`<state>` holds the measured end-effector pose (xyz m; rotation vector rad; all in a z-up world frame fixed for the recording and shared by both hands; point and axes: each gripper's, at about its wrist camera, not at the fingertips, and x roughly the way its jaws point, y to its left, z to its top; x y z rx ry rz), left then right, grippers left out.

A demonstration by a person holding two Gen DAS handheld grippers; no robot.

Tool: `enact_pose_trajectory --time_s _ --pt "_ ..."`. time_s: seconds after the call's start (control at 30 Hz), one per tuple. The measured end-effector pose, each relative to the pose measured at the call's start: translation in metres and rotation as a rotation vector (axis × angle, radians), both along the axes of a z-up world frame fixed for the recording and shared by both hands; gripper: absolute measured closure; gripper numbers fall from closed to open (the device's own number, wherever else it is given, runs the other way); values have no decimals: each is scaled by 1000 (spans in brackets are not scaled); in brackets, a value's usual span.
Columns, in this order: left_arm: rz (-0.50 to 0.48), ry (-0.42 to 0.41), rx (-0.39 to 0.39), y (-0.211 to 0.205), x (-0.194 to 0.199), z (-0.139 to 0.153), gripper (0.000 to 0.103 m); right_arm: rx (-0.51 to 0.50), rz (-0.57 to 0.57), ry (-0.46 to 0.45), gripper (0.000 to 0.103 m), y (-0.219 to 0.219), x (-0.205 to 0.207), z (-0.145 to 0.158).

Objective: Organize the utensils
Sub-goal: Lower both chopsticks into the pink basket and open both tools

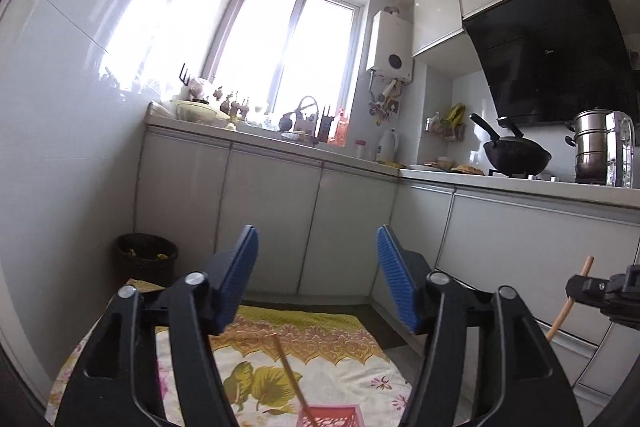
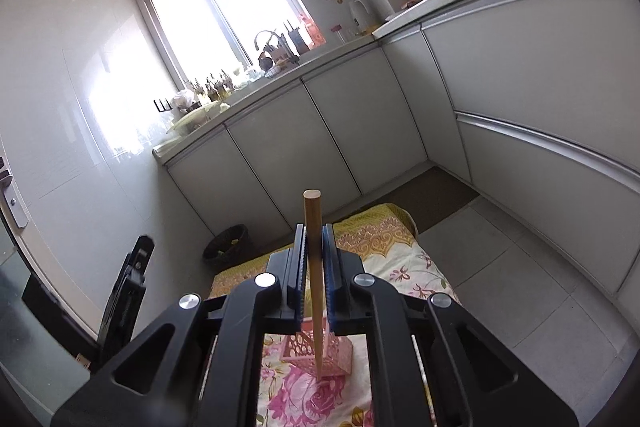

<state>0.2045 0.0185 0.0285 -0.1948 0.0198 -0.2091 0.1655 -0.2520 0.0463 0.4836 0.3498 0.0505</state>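
Note:
My right gripper (image 2: 314,229) is shut on a wooden chopstick (image 2: 312,211), which stands nearly upright between the blue pads. Its thin lower end hangs at the pink lattice holder (image 2: 304,347) on the floral cloth (image 2: 400,267); whether it is inside I cannot tell. In the left wrist view my left gripper (image 1: 317,239) is open, with nothing between its fingers. Below it another chopstick (image 1: 288,375) leans out of the pink holder (image 1: 332,415). At the right edge of that view the right gripper (image 1: 576,287) shows with its chopstick (image 1: 586,267).
The cloth lies on the kitchen floor. A dark waste bin (image 1: 146,259) stands in the corner behind it. White cabinets (image 1: 272,219) run along the back and right, under a counter with a black wok (image 1: 516,155) and a steel pot (image 1: 596,147).

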Motion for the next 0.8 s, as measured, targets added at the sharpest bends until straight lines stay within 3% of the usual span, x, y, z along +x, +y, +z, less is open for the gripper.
enact_pose_trajectory --time_s 0.23,0.37,0.67,0.77,0.8 --pt "115 185 33 44 -27 -4 43 -51 -1 -81 95 23 28 23" --pt "163 205 32 65 -34 -5 43 -103 -7 -93 95 41 49 18" --pt "179 250 -11 91 -29 -13 43 -198 12 -19 95 75 90 -41" --pt "184 263 -10 93 -29 -17 41 -206 15 34 90 81 100 -68" --pt "186 265 -10 94 -29 -17 39 -199 19 57 77 80 103 -75"
